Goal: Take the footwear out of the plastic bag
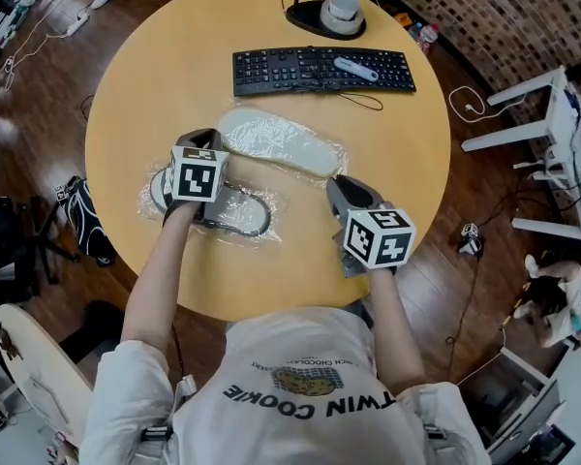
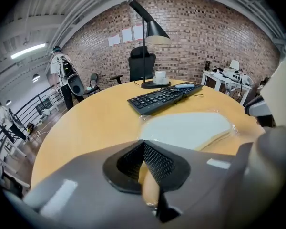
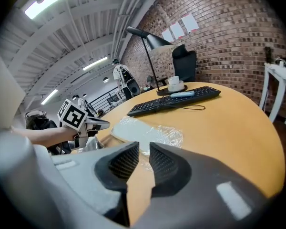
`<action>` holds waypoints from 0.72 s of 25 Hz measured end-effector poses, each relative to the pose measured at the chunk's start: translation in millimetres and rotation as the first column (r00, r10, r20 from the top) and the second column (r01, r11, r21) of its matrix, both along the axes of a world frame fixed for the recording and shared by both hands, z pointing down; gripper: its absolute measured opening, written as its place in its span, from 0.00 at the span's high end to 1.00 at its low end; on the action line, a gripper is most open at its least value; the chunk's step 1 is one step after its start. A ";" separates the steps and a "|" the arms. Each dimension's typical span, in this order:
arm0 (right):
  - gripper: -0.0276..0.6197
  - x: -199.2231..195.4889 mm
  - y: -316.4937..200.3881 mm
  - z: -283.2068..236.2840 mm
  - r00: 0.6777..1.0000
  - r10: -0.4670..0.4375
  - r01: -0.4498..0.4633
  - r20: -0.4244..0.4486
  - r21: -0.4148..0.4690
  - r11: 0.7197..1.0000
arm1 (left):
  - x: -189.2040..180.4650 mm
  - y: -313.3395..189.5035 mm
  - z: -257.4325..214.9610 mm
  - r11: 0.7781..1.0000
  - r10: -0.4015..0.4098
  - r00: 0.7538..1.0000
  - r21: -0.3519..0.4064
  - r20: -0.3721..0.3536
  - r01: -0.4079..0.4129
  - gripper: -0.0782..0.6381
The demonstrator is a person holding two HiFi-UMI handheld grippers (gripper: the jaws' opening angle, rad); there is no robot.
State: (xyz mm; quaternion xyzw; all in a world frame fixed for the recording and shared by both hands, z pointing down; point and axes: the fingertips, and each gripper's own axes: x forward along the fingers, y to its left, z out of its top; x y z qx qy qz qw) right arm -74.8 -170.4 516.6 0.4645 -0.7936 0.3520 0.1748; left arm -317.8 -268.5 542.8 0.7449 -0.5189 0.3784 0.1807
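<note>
Two pieces of footwear lie in clear plastic bags on the round wooden table [image 1: 155, 76]. A white slipper [image 1: 276, 141] lies in the middle, also seen in the left gripper view [image 2: 190, 130] and the right gripper view [image 3: 138, 130]. A grey slipper [image 1: 237, 211] lies nearer me at the left. My left gripper [image 1: 205, 143] hovers over the grey slipper's rear end; its pads meet at the tips [image 2: 144, 144] with nothing seen between them. My right gripper [image 1: 347, 192] is at the table's near right, its jaws [image 3: 144, 151] a little apart and empty.
A black keyboard [image 1: 320, 69] with a white object on it lies beyond the white slipper. A lamp base [image 1: 334, 15] stands at the far edge. The table's near edge is just under my right gripper. A bag [image 1: 82, 216] sits on the floor at the left.
</note>
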 end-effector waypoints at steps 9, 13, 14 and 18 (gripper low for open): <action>0.87 14.2 -8.9 21.9 0.995 0.057 -0.052 0.081 -0.060 0.997 | -5.1 -10.0 22.1 0.999 0.020 0.997 -0.041 0.072 -0.017 0.88; 0.87 25.7 -16.6 27.7 0.988 0.095 -0.086 0.125 -0.076 0.993 | -8.5 -11.0 32.8 0.998 0.024 0.994 -0.068 0.102 -0.017 0.88; 0.87 27.9 -18.5 29.5 0.986 0.098 -0.087 0.134 -0.080 0.993 | -10.0 -11.1 34.3 0.997 0.022 0.994 -0.073 0.107 -0.014 0.88; 0.87 35.5 -22.6 37.0 0.980 0.099 -0.081 0.172 -0.110 0.991 | -11.4 -11.7 38.1 0.997 0.019 0.992 -0.081 0.127 -0.009 0.88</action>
